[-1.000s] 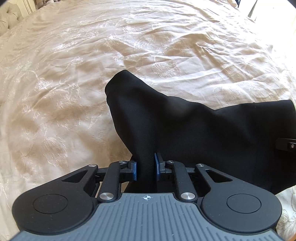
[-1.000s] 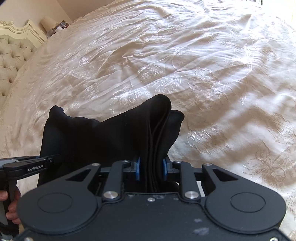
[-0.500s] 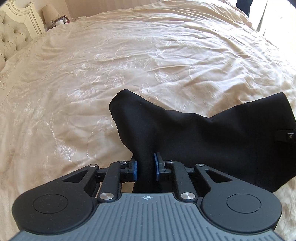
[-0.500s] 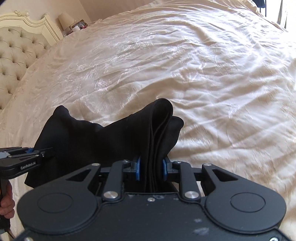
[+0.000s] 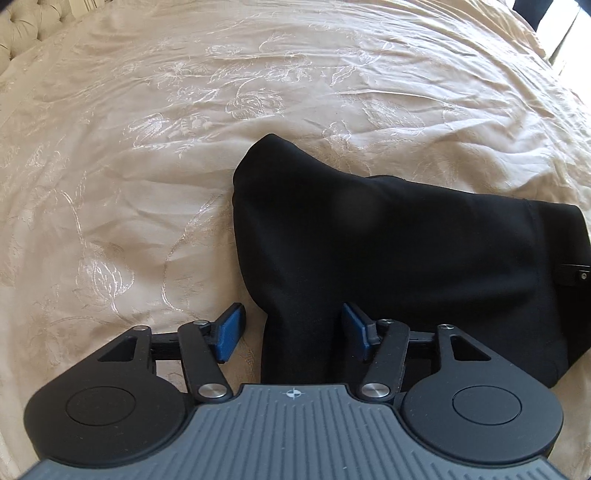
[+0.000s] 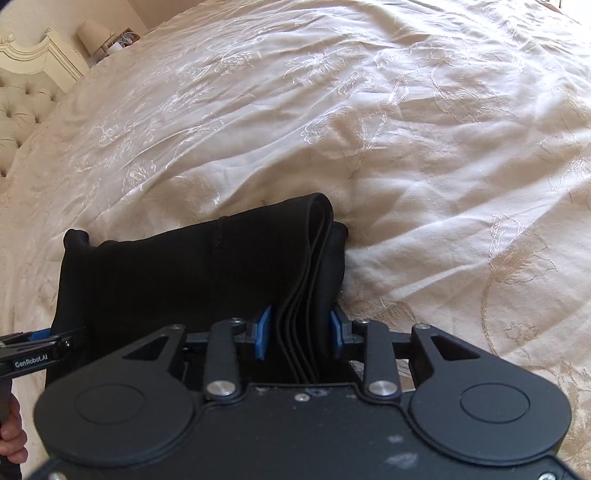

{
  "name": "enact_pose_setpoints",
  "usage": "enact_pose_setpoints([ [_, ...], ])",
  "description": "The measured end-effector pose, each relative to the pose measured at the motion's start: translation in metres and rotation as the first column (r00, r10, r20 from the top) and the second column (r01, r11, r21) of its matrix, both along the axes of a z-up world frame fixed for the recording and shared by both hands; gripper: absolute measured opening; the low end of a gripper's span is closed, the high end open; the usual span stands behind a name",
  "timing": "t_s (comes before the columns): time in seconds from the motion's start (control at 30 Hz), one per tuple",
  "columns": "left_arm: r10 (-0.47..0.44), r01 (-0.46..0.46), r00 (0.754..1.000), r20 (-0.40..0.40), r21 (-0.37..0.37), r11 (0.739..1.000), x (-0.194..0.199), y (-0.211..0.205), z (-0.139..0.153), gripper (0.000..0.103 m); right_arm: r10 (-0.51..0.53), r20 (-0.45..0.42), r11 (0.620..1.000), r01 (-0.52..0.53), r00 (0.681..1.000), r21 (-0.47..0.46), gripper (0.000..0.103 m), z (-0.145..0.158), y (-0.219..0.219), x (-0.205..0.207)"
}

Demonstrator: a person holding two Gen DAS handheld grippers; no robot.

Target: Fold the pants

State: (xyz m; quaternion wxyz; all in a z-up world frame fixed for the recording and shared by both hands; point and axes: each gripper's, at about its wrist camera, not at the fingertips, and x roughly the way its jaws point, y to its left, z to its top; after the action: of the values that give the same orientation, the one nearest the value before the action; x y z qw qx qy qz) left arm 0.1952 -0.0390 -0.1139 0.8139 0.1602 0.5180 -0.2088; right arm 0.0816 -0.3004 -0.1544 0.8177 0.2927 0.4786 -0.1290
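Note:
The black pants (image 5: 406, 258) lie folded in several layers on the cream bedspread (image 5: 184, 129). My left gripper (image 5: 293, 328) is open; its blue pads (image 5: 229, 326) stand wide apart on either side of one end of the fold. My right gripper (image 6: 300, 332) holds the other end; its jaws stand a little apart around the stacked layers of the pants (image 6: 184, 277), pads touching the cloth. The left gripper's body (image 6: 33, 350) shows at the left edge of the right wrist view.
The embroidered bedspread (image 6: 406, 129) spreads all around. A tufted headboard (image 6: 22, 107) and a lamp (image 6: 94, 35) stand at the far left. A bright window edge (image 5: 569, 37) is at the far right.
The pants have come down onto the bed. My left gripper has opened and let go of its end. My right gripper's jaws have widened slightly around the layers.

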Motion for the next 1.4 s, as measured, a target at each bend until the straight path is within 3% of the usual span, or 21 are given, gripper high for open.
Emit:
enact_pose_setpoints([
  [0.17,0.049,-0.051,0.998,-0.035,-0.041,0.998,0.004,0.016,0.009,0.061,-0.013,0.025,0.999,0.012,1.000,0.045,0.035,0.001,-0.016,-0.015],
  [0.37,0.094,-0.094,0.996,0.009,0.025,0.995,-0.007,0.024,0.029,0.061,-0.067,0.014,0.996,0.066,0.998,0.057,0.041,0.020,-0.029,-0.033],
  [0.53,0.141,-0.143,0.989,0.032,0.064,0.988,-0.033,0.034,0.056,0.060,-0.129,0.015,0.990,0.130,0.992,-0.047,0.047,0.062,-0.020,-0.060],
  [0.7,0.130,-0.130,0.991,0.011,0.100,0.986,-0.070,0.030,0.082,0.060,-0.069,0.013,0.976,0.070,0.998,-0.206,0.047,0.111,0.016,-0.084],
  [0.83,0.121,-0.120,0.993,-0.005,0.121,0.985,-0.096,0.019,0.102,0.060,-0.033,0.007,0.968,0.033,0.999,-0.248,0.047,0.143,0.048,-0.101],
  [0.93,0.109,-0.107,0.994,-0.004,0.144,0.984,-0.112,0.011,0.117,0.061,-0.021,0.015,0.973,0.023,1.000,-0.228,0.047,0.161,0.069,-0.110],
  [1.2,0.080,-0.083,0.996,0.044,0.072,0.994,-0.142,0.010,0.156,0.061,0.015,0.059,0.979,-0.003,0.998,-0.204,0.047,0.201,0.103,-0.123],
  [1.4,0.083,-0.083,0.996,0.036,0.018,0.996,-0.153,0.014,0.170,0.061,0.016,0.080,0.978,0.001,0.997,-0.208,0.047,0.224,0.119,-0.130],
])
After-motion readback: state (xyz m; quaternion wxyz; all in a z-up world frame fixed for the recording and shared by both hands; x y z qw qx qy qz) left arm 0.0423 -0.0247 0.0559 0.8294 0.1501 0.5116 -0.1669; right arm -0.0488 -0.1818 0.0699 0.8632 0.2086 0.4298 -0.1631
